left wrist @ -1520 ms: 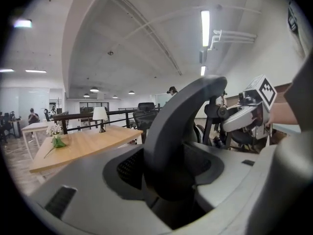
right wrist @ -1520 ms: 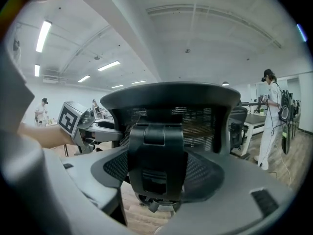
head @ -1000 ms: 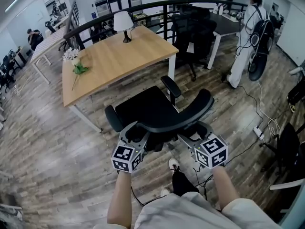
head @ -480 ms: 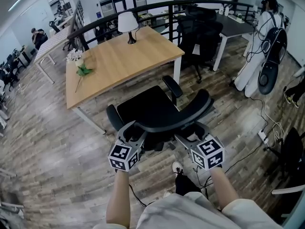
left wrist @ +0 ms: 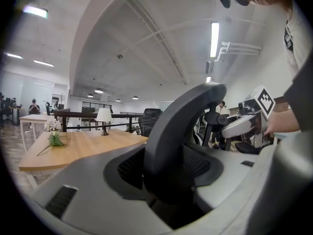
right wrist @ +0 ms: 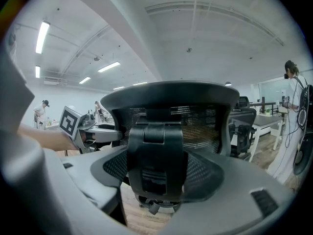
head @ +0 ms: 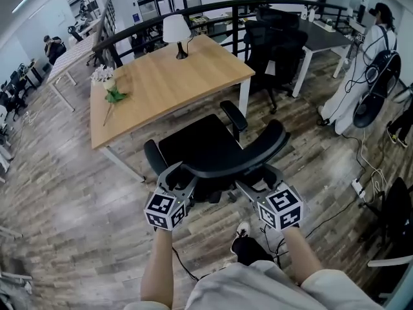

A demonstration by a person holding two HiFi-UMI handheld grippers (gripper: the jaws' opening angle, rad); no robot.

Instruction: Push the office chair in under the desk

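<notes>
A black office chair (head: 206,148) stands just off the near edge of the wooden desk (head: 161,82), seat facing the desk. My left gripper (head: 179,173) is shut on the left end of the curved backrest (left wrist: 176,131), which fills the gap between its jaws. My right gripper (head: 253,185) reaches in behind the backrest from the right. Its jaws close around the chair's back spine (right wrist: 156,160) below the mesh. The seat's front edge sits outside the desk's edge.
A white lamp (head: 177,30) and flowers (head: 106,82) stand on the desk. A second black chair (head: 274,44) and a dark desk (head: 322,34) are at the back right. A person (head: 368,76) stands at the right. Cables and a power strip (head: 358,186) lie on the floor.
Both grippers keep their hold on the chair, which has barely shifted against the desk. The person at the right has moved further right.
</notes>
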